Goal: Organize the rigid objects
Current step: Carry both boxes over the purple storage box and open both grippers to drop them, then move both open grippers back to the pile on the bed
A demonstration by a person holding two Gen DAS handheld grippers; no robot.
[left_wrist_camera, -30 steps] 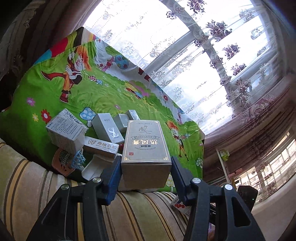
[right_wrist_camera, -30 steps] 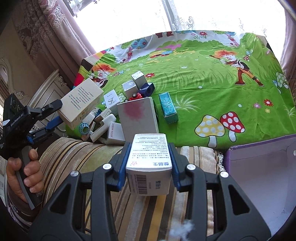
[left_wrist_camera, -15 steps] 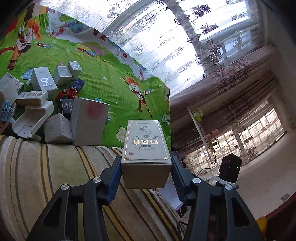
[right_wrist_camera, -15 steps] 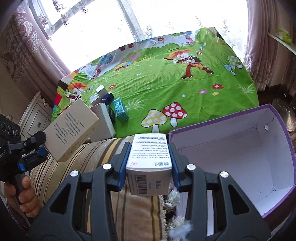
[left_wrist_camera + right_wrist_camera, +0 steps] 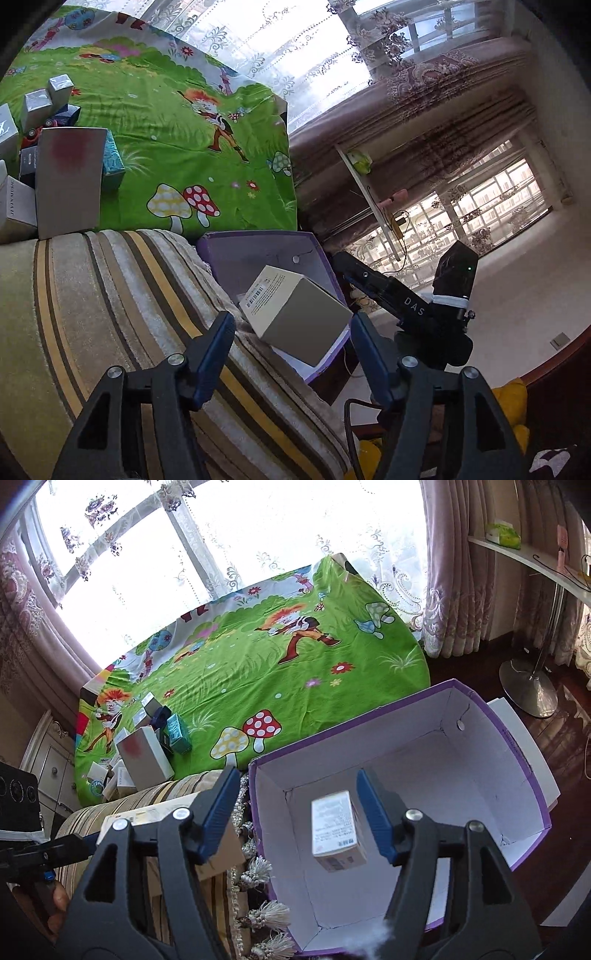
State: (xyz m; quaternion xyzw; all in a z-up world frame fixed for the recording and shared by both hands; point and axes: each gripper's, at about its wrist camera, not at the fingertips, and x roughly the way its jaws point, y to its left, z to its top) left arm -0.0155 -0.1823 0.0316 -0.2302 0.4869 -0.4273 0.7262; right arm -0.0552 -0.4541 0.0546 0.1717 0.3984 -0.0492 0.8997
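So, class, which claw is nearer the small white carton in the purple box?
Right. Both claws are opening, gripping nothing: the right claw sits directly above the small white carton; the left claw is beside the purple box.

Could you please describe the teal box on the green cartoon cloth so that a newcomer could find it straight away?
Start at the green cartoon cloth beyond the striped cushion, then go to the cluster of boxes at its left end. The teal box sits at the cluster's right edge, behind the tall grey box with a red smudge. It is the only shiny blue-green one; the neighbours are mostly white, grey or silver.
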